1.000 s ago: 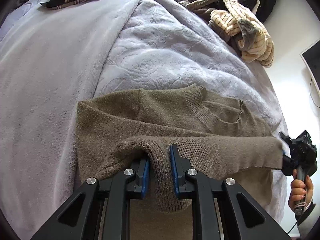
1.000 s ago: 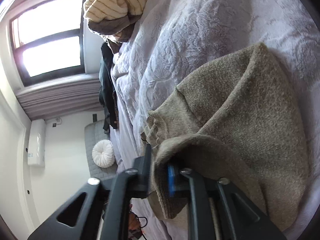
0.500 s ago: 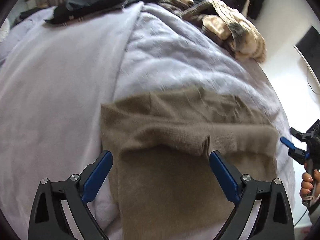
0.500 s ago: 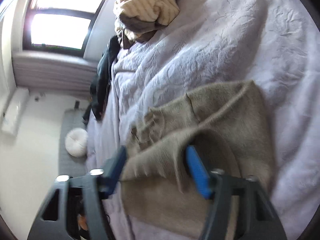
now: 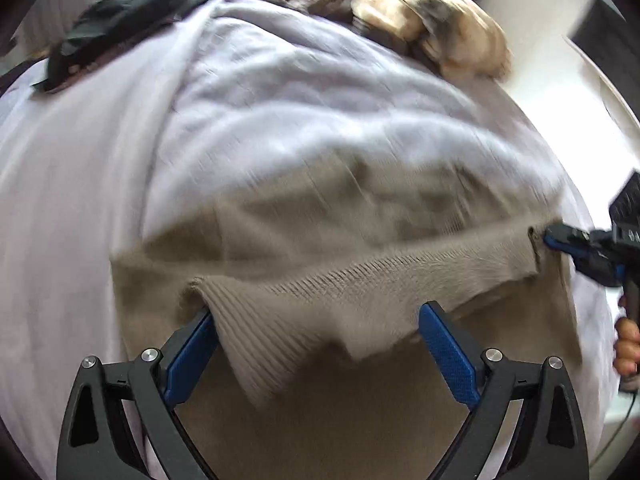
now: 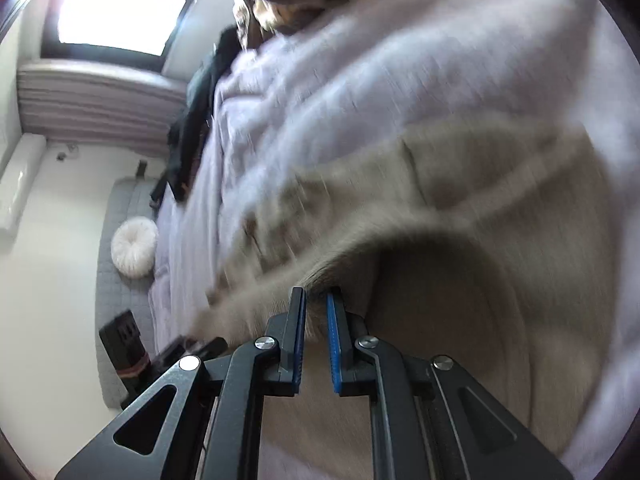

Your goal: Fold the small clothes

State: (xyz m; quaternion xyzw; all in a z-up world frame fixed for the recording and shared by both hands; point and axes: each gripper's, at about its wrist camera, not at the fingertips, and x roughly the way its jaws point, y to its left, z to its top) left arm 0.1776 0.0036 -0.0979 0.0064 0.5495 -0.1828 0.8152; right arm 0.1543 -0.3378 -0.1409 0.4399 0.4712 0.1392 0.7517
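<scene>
Your left gripper (image 5: 318, 332) has its jaws wide apart, and a folded sleeve of the brown sweater (image 5: 360, 288) lies between the blue pads (image 5: 192, 356) without being pinched. The sweater lies flat on the pale lilac blanket (image 5: 120, 160) of the bed. Your right gripper (image 6: 316, 320) has its jaws nearly together; a small gap shows between them, and an edge of the sweater sits at the tips, but you cannot tell if it is really clamped. A pile of striped clothes (image 5: 432, 32) lies at the far end of the bed, well apart from the sweater.
</scene>
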